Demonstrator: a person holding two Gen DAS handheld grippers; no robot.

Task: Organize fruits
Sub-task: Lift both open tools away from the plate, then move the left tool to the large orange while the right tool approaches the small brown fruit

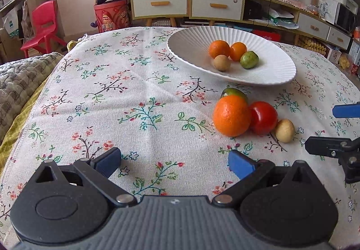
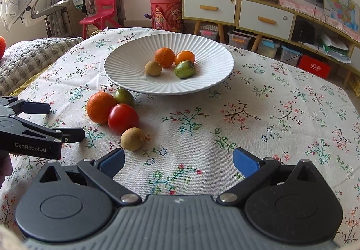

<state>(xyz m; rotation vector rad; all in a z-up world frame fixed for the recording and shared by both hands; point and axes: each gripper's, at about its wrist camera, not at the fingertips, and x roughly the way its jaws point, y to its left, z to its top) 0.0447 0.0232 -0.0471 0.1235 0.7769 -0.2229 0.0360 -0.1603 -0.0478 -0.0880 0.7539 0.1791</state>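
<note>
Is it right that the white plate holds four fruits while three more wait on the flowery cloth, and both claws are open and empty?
Almost. The white plate does hold four, but four fruits wait on the cloth, not three: an orange, a tomato, a small brown fruit and a green fruit half hidden behind, clearest in the right wrist view. Both claws, left claw and right claw, are open and empty.

White ribbed plate, floral tablecloth, red tomato, blue fingers.

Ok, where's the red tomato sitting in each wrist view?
Left wrist: the red tomato lies right of centre, between the big orange and a small tan fruit.
Right wrist: tomato left of centre, same neighbours.
Shared landmark: the white ribbed plate behind the cluster.
</note>
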